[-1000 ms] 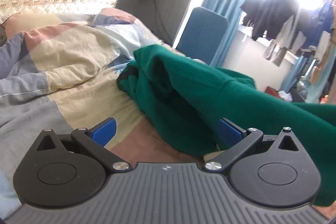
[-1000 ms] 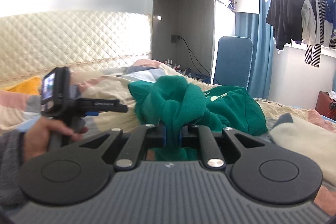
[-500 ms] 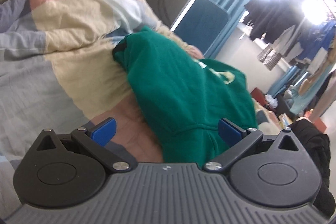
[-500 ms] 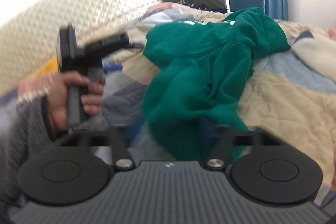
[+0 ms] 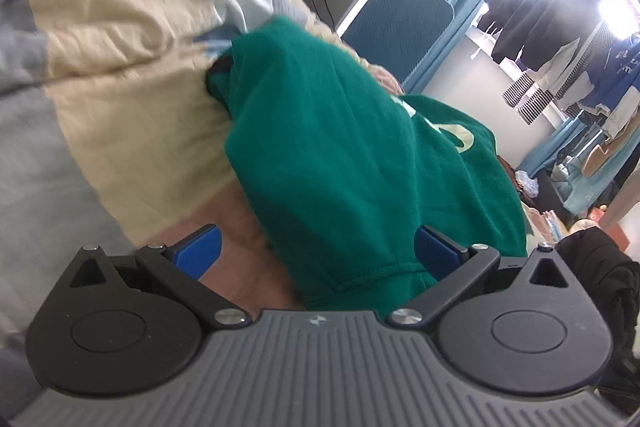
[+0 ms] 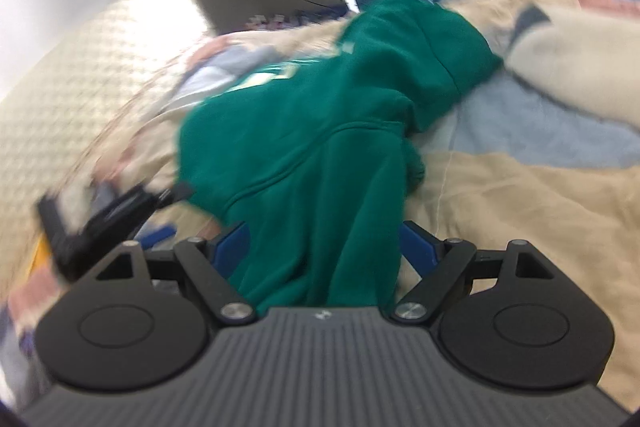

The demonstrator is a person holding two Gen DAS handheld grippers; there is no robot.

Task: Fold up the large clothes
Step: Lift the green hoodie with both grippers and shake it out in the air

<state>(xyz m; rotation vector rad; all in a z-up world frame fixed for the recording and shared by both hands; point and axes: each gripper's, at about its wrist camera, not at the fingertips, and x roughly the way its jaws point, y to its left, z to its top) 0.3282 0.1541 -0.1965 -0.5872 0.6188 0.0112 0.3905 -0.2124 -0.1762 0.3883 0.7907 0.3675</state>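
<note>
Your green hoodie [image 5: 352, 163] lies bunched on the patchwork quilt [image 5: 120, 39], running from 6 toward 12 o'clock in both views. Your left gripper [image 5: 316, 247] is released, fingers wide. Your right gripper [image 6: 324, 243] is released too, cloth lying loose between its blue pads [image 6: 416, 243].

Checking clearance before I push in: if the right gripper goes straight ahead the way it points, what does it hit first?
Most likely the green hoodie: its fabric already lies between the right gripper's open jaws, on the quilt.
</note>
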